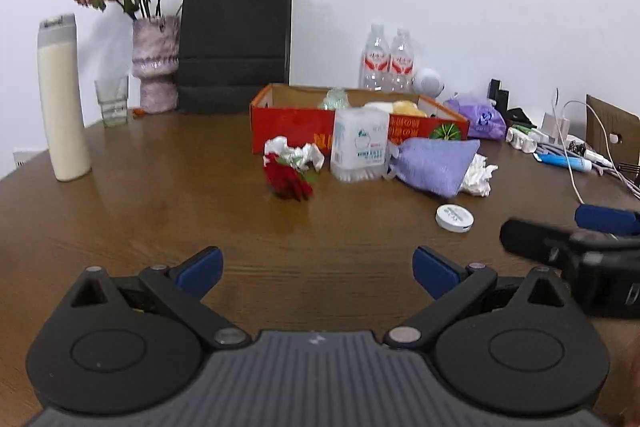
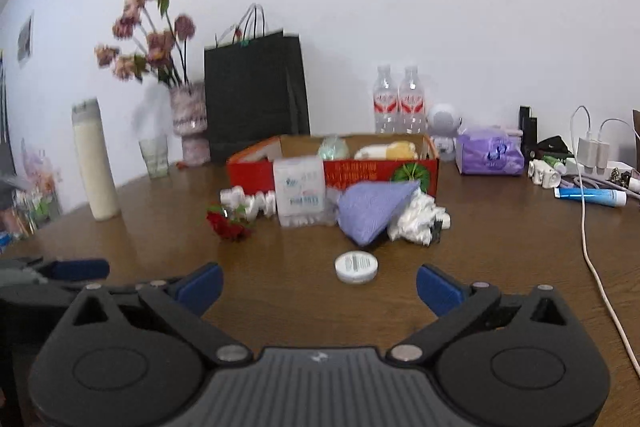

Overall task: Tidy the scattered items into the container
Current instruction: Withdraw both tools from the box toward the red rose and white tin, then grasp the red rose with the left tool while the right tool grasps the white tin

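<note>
An open red cardboard box stands mid-table with a yellow-white item and a greenish clear one inside. In front of it lie a red rose, crumpled white paper, a clear swab box, a purple sachet, a tissue wad and a round white tin. My left gripper is open and empty, short of the rose. My right gripper is open and empty, just before the tin.
A tall cream bottle, a glass, a vase of dried flowers and a black paper bag line the back left. Two water bottles, a purple tissue pack, chargers, cables and a blue tube crowd the right.
</note>
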Motion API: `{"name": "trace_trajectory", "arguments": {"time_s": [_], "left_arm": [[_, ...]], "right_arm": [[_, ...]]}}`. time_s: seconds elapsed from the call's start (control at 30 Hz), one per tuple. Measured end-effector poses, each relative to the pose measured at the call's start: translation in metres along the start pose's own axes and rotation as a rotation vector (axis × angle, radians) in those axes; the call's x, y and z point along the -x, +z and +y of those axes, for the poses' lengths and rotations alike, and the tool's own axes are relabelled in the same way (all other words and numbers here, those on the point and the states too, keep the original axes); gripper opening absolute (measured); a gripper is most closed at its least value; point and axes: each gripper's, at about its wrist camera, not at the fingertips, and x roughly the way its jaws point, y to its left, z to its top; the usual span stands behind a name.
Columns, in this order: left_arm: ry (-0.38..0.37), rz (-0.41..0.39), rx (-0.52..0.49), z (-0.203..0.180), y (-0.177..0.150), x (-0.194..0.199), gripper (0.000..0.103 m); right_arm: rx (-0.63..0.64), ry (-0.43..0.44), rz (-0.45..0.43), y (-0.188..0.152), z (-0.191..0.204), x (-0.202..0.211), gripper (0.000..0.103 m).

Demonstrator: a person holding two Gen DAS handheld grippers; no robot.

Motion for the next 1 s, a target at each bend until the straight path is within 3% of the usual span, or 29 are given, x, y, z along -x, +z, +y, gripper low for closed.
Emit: {"name": "trace_trajectory", "arguments": {"time_s": [0.23,0.33,0.7,0.87,1.0], "left_arm": [[0.004,0.036,-0.004,0.002,-0.003,-0.011,0.103],[0.005,0.045,-0.009,0.004,0.001,-0.017,0.103],[0.025,0.064,-0.037,0.024,0.045,-0.077,0.101],[0.018,0.125,0.045,0.039,0.066,-0.125,0.083],[0.008,0.161,0.091,0.045,0.072,-0.149,0.081]], "right_arm": [[-0.061,-0.018,0.096,-0.004,-0.012,-0.023,0.103],[-0.091,-0.001,0.134,-0.005,-0.020,-0.031,0.097],[-0.085,-0.005,0.191,0.014,-0.034,-0.078,0.087],[-0.087,-0.025,0.242,0.020,-0.042,-0.106,0.078],[-0.034,-0.054,0.261,0.024,-0.036,-0.119,0.067]]}}
